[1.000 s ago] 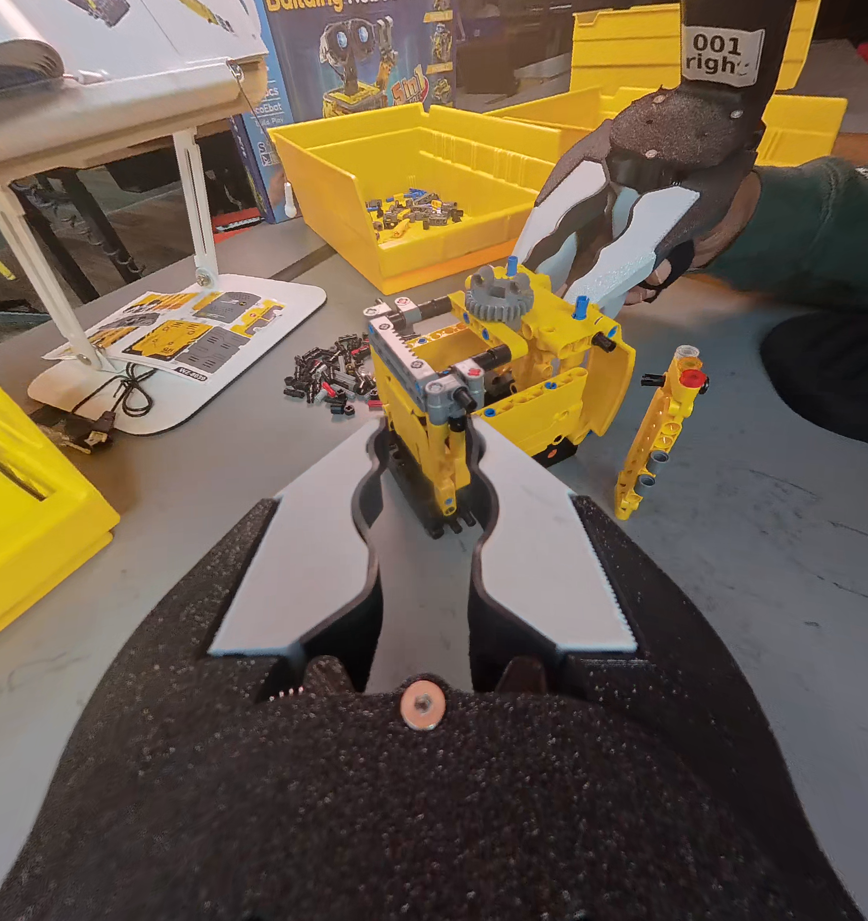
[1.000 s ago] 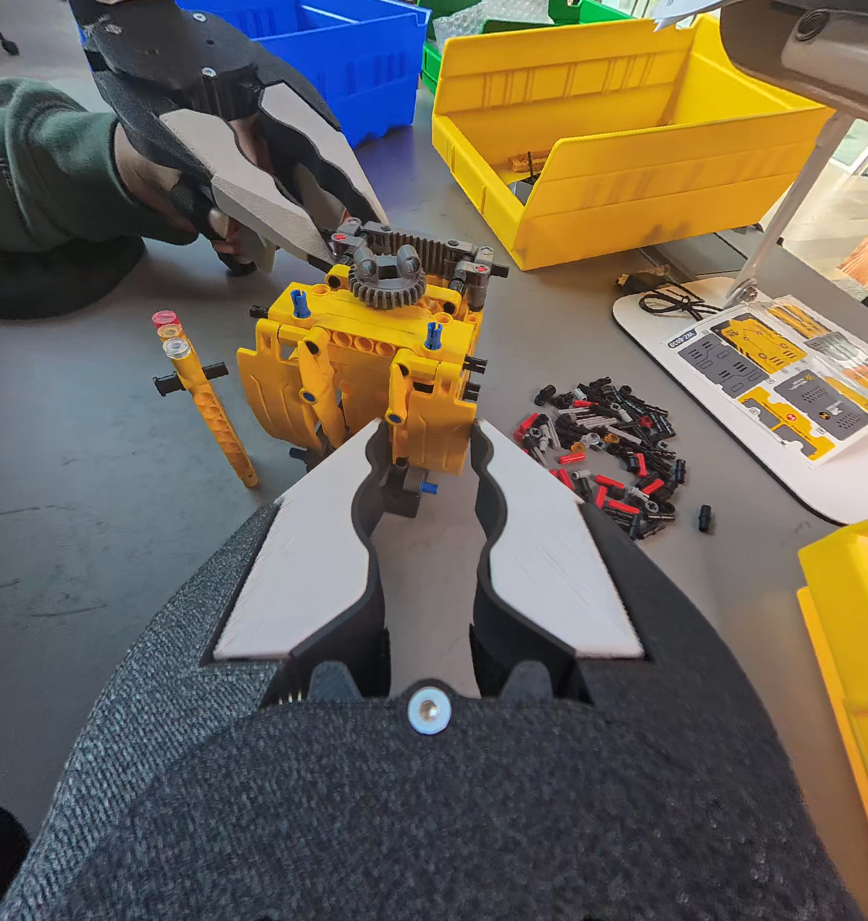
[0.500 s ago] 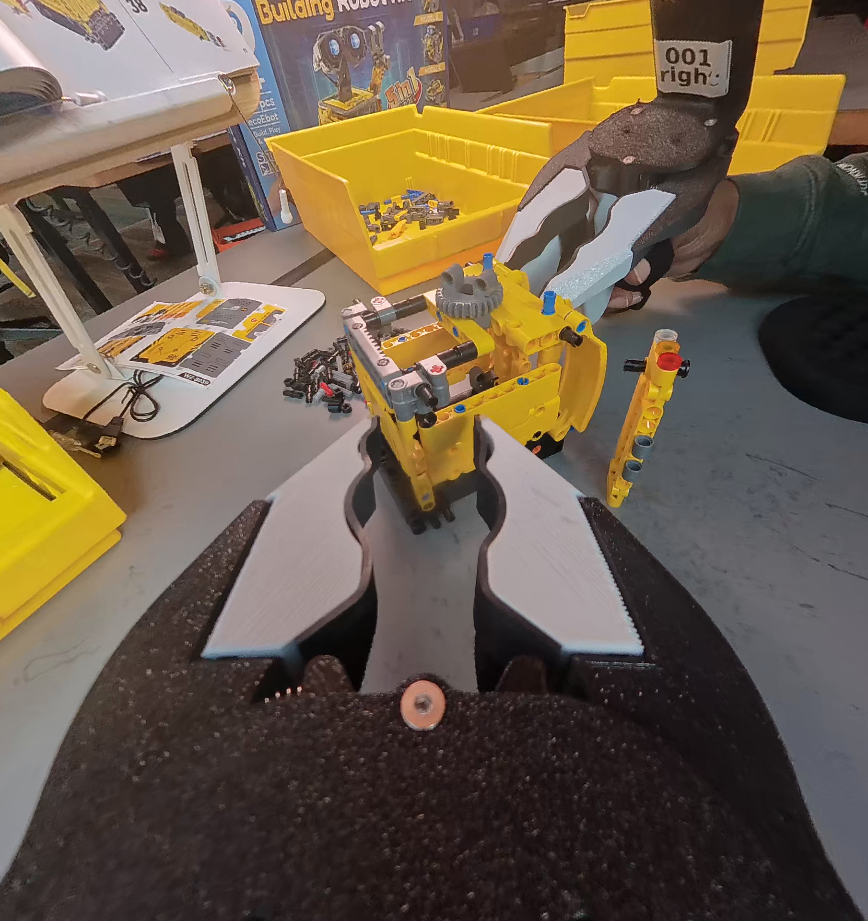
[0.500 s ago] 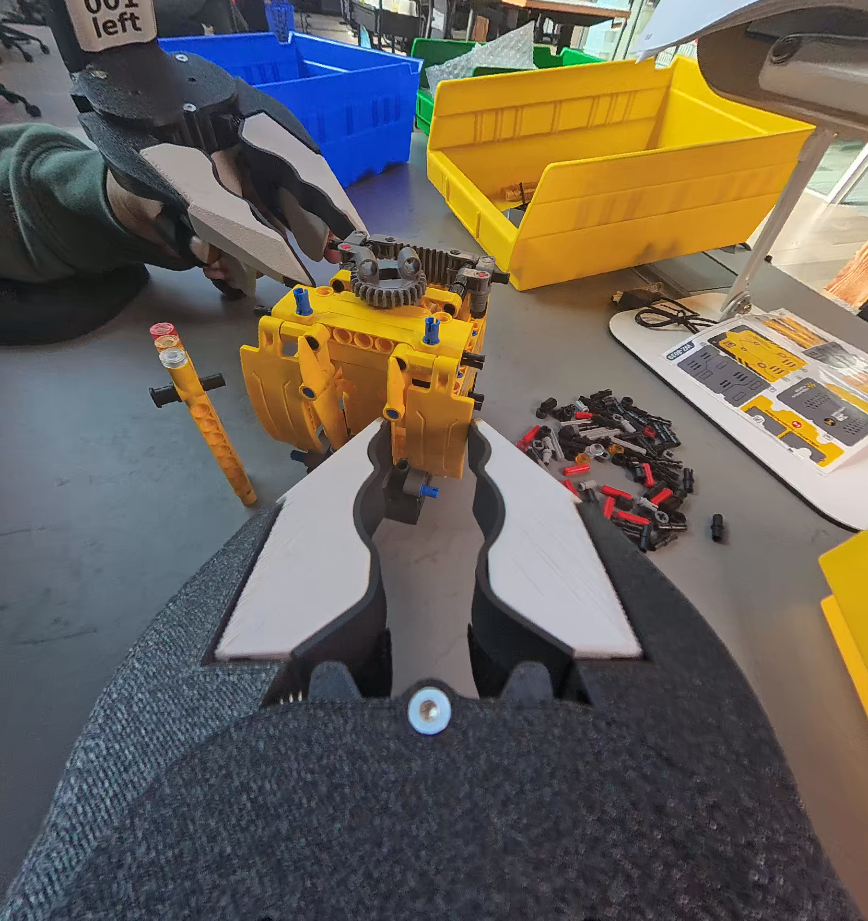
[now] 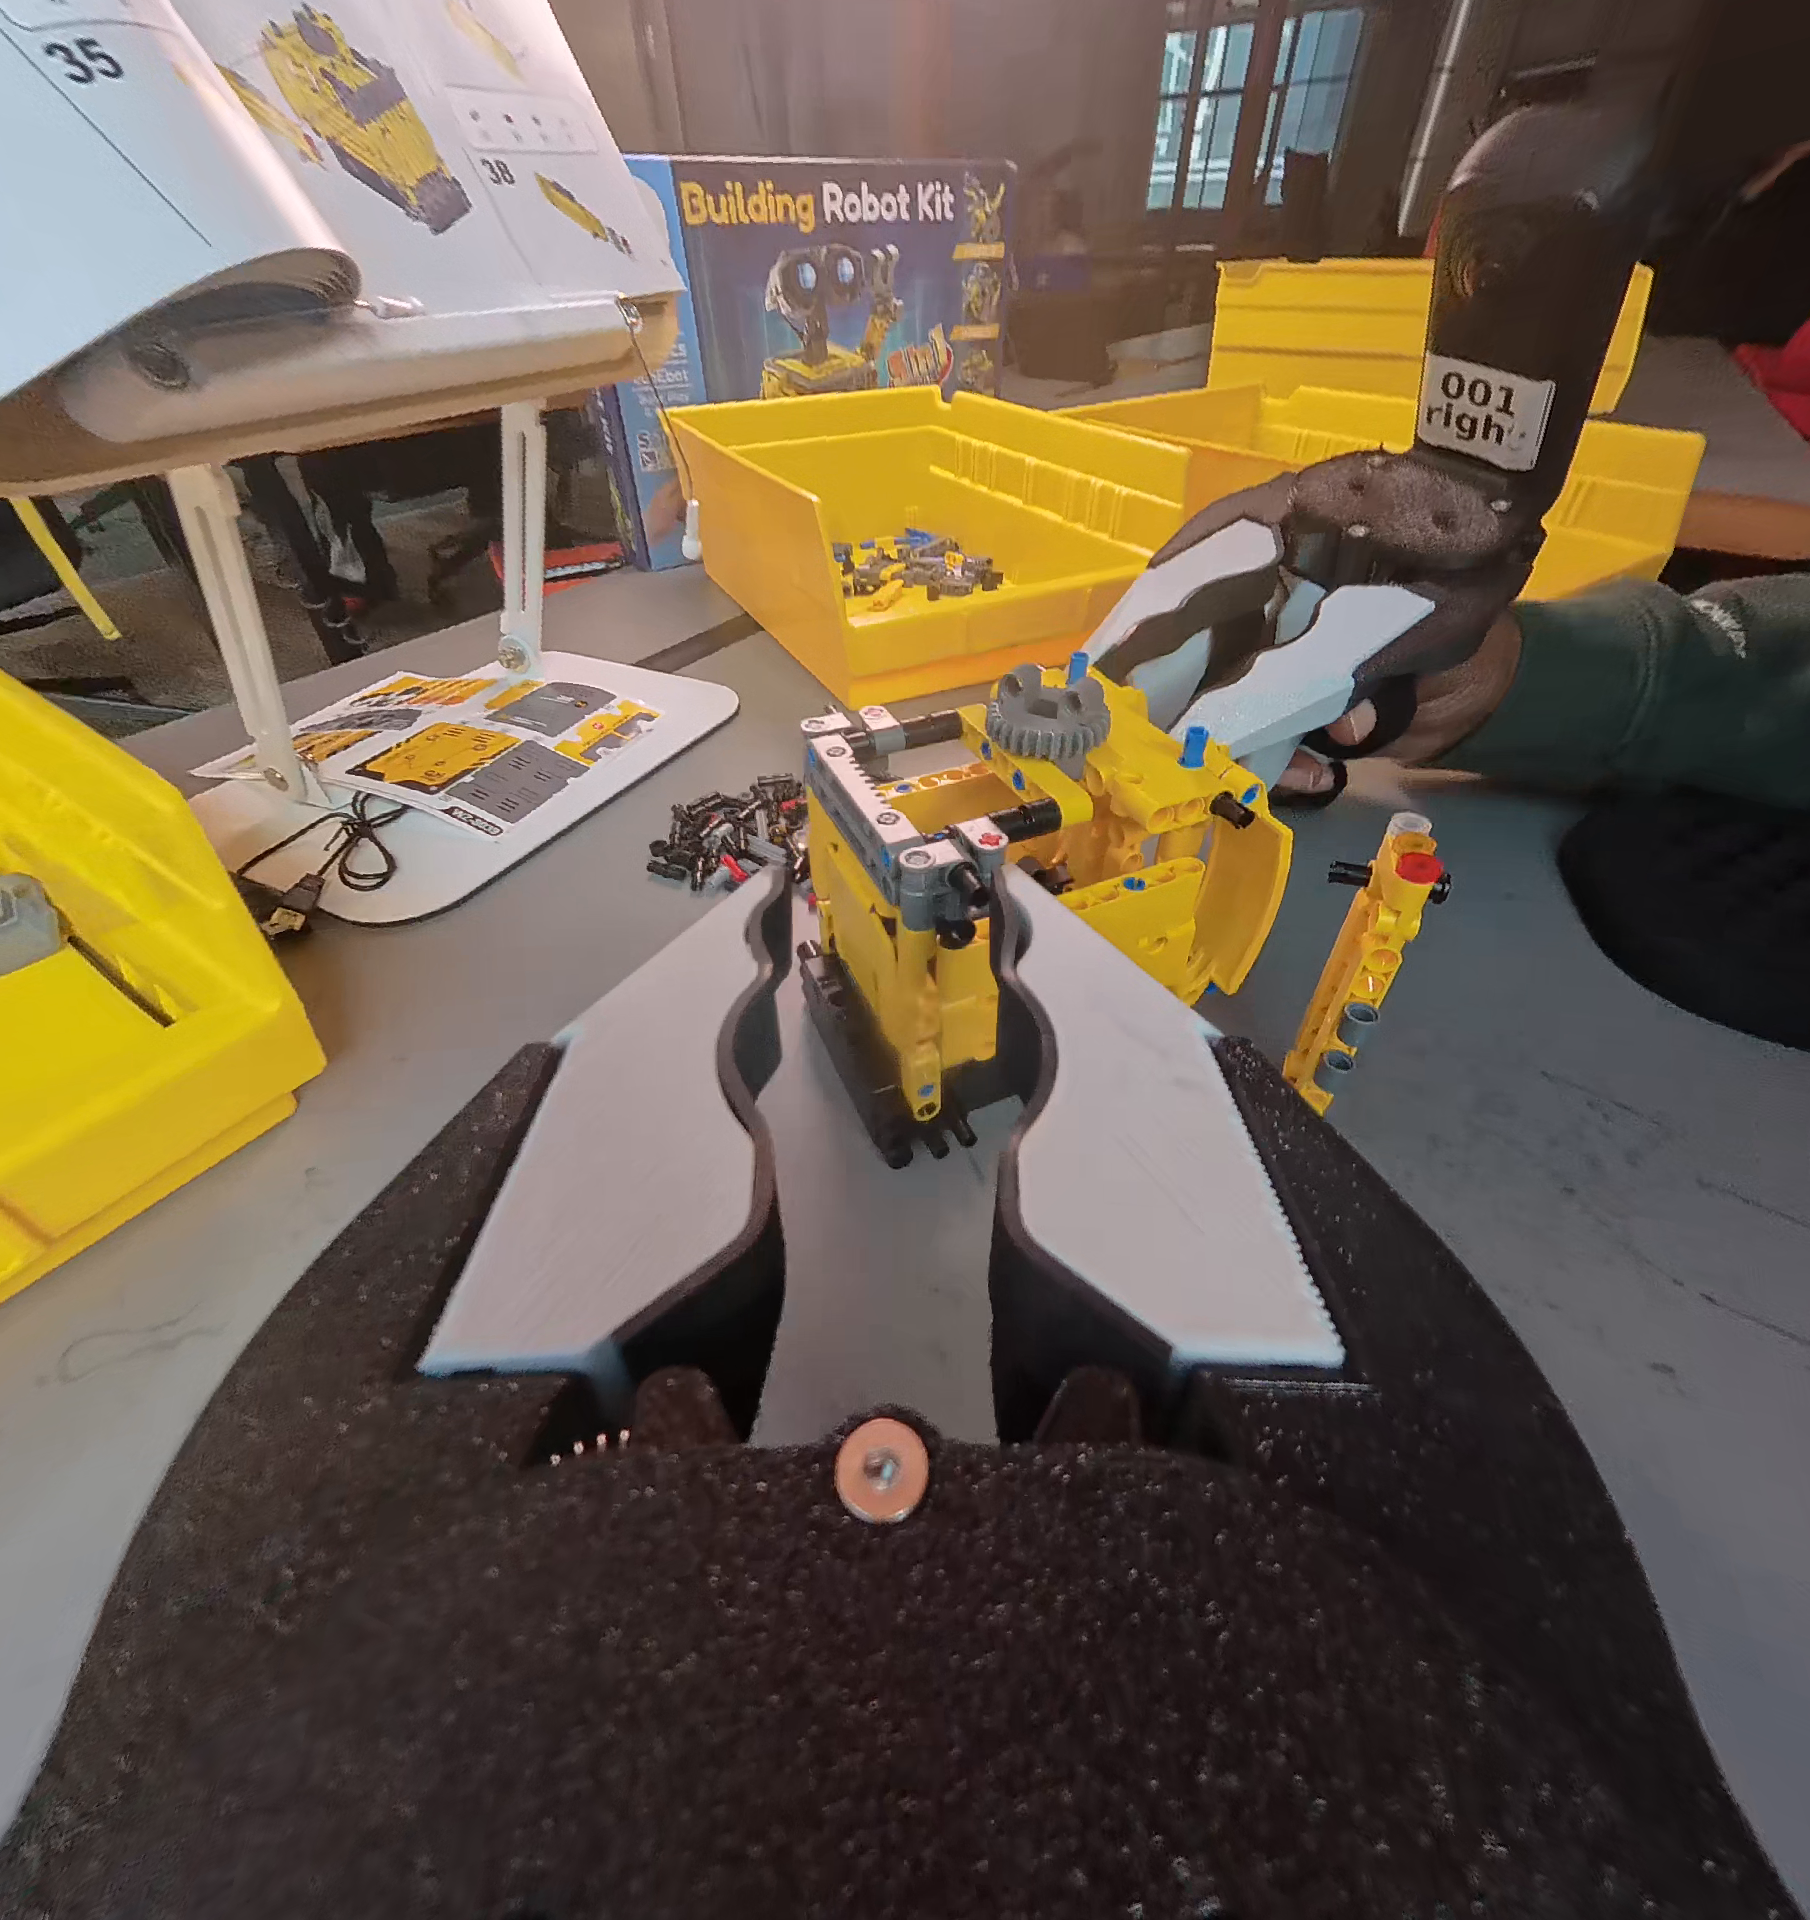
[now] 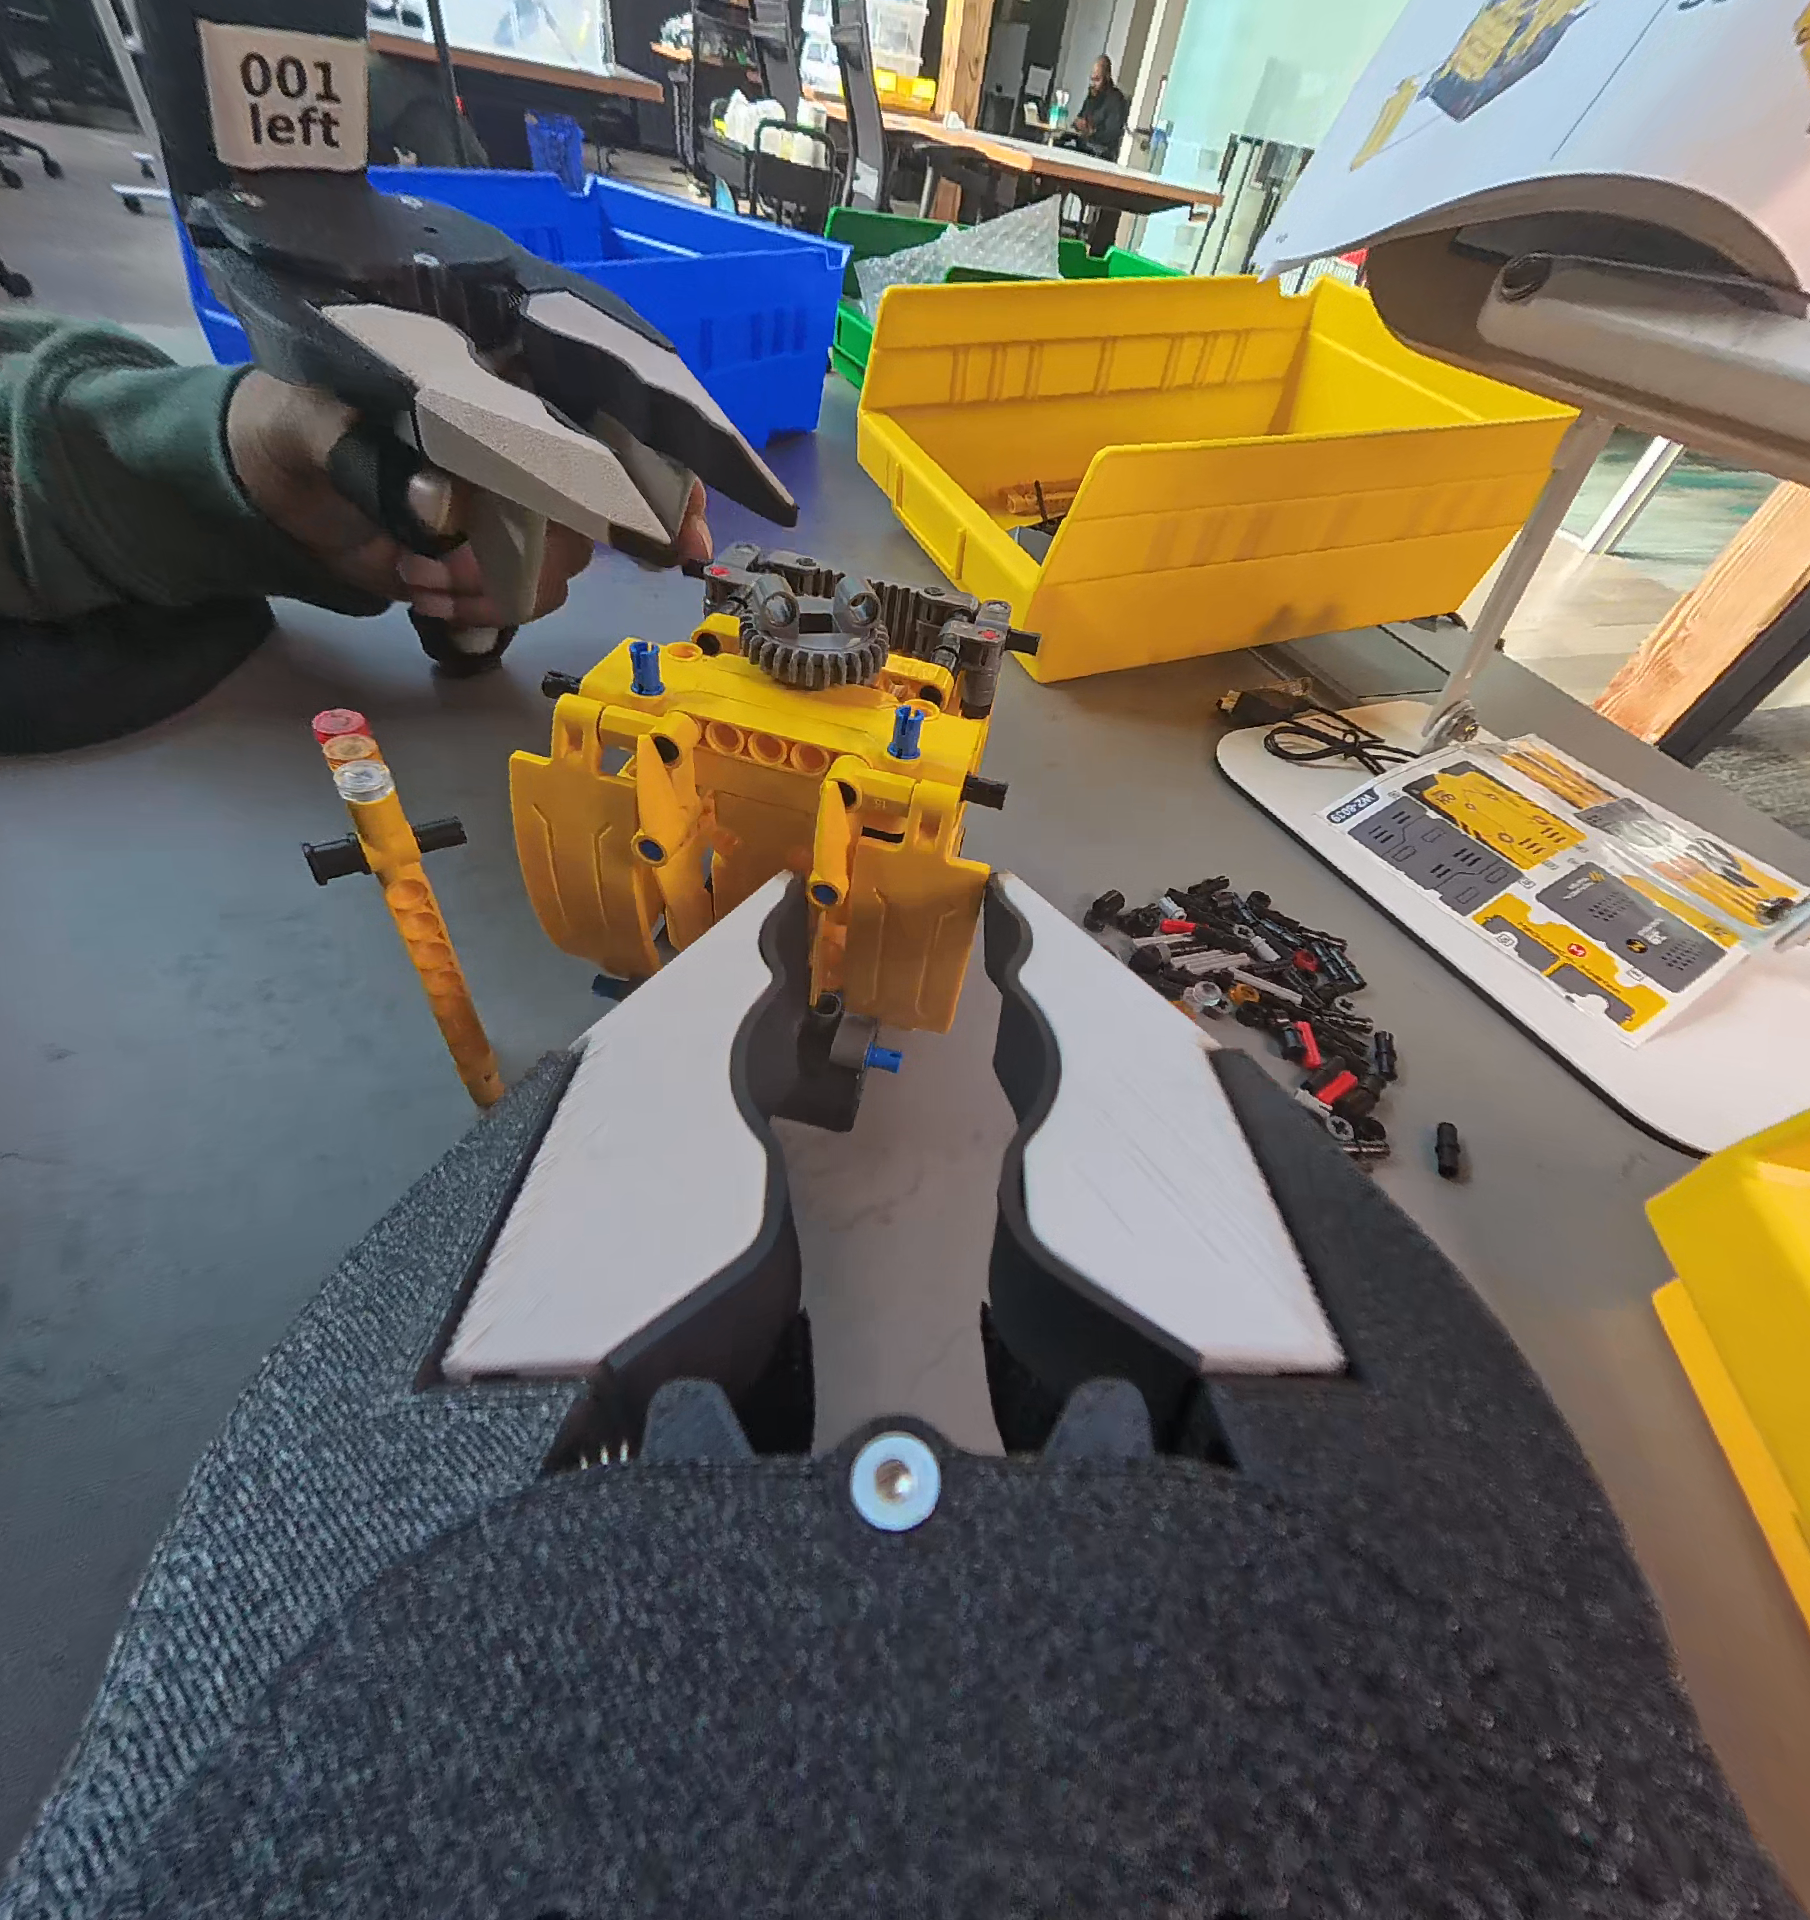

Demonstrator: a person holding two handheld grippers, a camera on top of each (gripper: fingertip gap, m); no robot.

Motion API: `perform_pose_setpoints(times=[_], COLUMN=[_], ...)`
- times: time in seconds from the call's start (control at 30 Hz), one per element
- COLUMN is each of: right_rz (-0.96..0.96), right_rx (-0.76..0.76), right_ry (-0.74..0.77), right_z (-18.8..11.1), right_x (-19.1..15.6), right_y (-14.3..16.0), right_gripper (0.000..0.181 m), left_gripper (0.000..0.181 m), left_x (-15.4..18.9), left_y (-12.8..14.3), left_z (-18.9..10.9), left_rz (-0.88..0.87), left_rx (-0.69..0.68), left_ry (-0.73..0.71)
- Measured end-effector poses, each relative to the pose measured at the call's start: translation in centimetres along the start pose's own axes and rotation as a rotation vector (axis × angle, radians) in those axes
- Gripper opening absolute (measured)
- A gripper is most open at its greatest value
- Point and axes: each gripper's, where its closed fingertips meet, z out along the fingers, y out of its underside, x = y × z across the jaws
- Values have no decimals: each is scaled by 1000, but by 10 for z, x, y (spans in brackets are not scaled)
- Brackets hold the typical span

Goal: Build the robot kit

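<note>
The left tool [image 5: 893,881] has its jaws apart, the pale fingers either side of the near end of a yellow building-block model topped by a grey gear [image 5: 1140,790], which stands on the grey bench [image 5: 1503,1299]. Whether the fingers touch it cannot be told. From the other side, the right tool [image 6: 893,883] is likewise spread, its fingers flanking one yellow side panel of the model without clamping it. Beyond the left tool and past the model, an open-fronted yellow plastic bin [image 5: 776,520] holds a small heap of grey, blue and yellow parts [image 5: 911,566]. Far left of that tool, another yellow bin [image 5: 101,1018] is cut off by the edge, with a grey piece in it only partly seen. Ahead and right of the right tool lies a large yellow bin [image 6: 1244,561]; only a few thin bits show over its wall. Farther back, a blue bin [image 6: 703,291] and a green one [image 6: 880,229] hide their contents. A loose pile of black, grey and red pins [image 6: 1265,977] lies just right of the right tool, and a yellow perforated beam [image 6: 413,914] stands upright to its left.
</note>
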Motion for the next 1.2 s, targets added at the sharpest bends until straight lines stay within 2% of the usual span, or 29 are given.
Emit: perform_pose_setpoints(times=[0.23, 0.67, 0.8, 0.9, 1.03, 1.1, 1.2], right_rz=[31, 83, 112, 108, 86, 80, -23], right_rx=[126, 231, 258, 258, 200, 128, 76], right_ry=[33, 240, 338, 406, 436, 431, 528], right_z=[-8, -24, -34, -33, 1, 31, 69], right_x=[8, 44, 64, 84, 125, 151, 200], right_y=[-18, -27, -29, -42, -79, -96, -116], right_gripper=[37, 36, 31, 19, 16, 19, 19], left_gripper=[41, 40, 37, 35, 34, 34, 34], left_x=[-19, -31, -40, -44, -44, -43, -42], left_y=[-13, -18, -20, -17, -12, -9, -11], left_z=[-8, -15, -19, -17, -12, -11, -14], left_rz=[-24, 21, -10, -26, -44, -42, -25], left_rx=[85, 103, 118, 108, 91, 76, 75], left_ry=[-91, -193, -235, -252, -247, -246, -256])
